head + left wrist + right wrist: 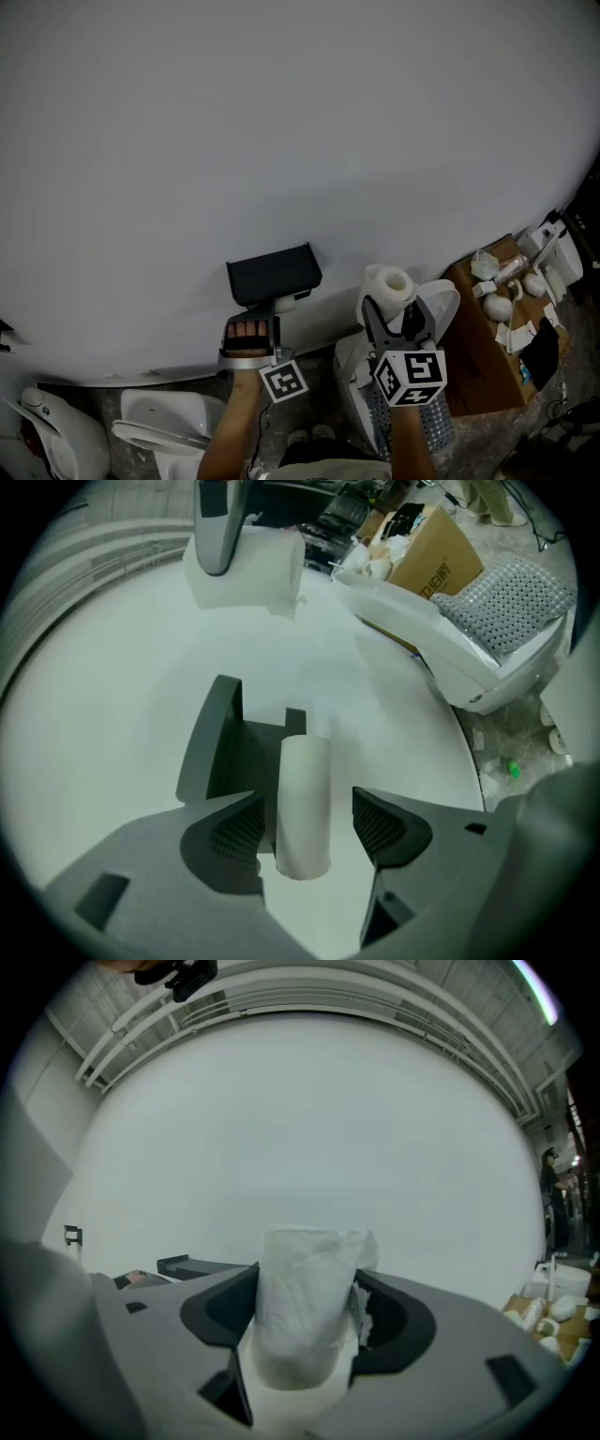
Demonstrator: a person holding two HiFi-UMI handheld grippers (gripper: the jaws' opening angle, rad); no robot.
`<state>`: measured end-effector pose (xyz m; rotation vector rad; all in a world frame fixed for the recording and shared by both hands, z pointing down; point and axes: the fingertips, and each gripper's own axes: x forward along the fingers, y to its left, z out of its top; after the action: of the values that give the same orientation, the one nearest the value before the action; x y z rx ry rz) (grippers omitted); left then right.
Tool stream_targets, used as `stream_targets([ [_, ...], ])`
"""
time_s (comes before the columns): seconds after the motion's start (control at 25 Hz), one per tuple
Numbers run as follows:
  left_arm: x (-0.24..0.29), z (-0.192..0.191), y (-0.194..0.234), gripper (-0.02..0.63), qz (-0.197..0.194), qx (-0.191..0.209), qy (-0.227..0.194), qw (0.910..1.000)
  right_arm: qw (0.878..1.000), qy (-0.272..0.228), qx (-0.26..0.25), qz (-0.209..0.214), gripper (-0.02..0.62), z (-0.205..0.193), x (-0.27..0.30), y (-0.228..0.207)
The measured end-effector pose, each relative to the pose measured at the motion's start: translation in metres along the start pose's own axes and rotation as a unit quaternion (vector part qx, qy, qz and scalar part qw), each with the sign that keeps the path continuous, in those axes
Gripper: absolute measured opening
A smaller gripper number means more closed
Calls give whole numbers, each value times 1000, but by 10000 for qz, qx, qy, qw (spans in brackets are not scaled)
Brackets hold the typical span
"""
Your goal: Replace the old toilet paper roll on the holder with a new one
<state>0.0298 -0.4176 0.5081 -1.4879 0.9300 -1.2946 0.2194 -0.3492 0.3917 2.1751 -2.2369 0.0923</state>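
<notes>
Head view: a plain white wall [281, 122] fills most of the frame, with a dark holder [273, 273] fixed to it. The left gripper [274, 307] reaches up just under the holder. Beside it, the right gripper [394, 311] carries the new roll [391, 284] upright. Below stand a white toilet [164, 422] at the left and a cardboard box [478, 375] at the right, strewn with small white things.

Left gripper view: its fingers are spread, with the old roll [302, 780], a slim white tube, between them at the holder. The right finger stands clear of the tube and the left is just beside it. Further off are a white toilet lid [422, 630] and a grey mesh piece [511, 592].

Right gripper view: the fingers pinch the new roll on both sides, in front of the wall. Ceiling rails [309, 997] run above, and the holder peeks out at the left.
</notes>
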Motion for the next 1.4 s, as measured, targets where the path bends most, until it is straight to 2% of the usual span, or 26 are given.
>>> stream_targets([
  [0.04,2,-1,0,287,25,14,36,10000,10000,8,3,-19,295,0,0,-2],
  [0.12,5,-2,2,199,94,26,97,9999,10000,32,9,-54,295,-2,2,-5],
  [0.16,6,-2,3,183,115,10,111,9999,10000,44,10,-69,295,-3,2,-6],
  [0.36,9,4,5,181,29,-61,125,9999,9999,65,20,-147,295,-5,0,-14],
  [0.56,10,20,7,178,53,-229,-72,9997,9997,75,14,-227,295,-6,-2,-23],
  [0.96,21,61,9,178,86,-47,-324,9994,9989,66,-4,-465,295,-4,-13,-51],
  [1.4,28,137,11,178,118,-37,-910,9958,9962,105,18,-869,295,-9,-36,-97],
])
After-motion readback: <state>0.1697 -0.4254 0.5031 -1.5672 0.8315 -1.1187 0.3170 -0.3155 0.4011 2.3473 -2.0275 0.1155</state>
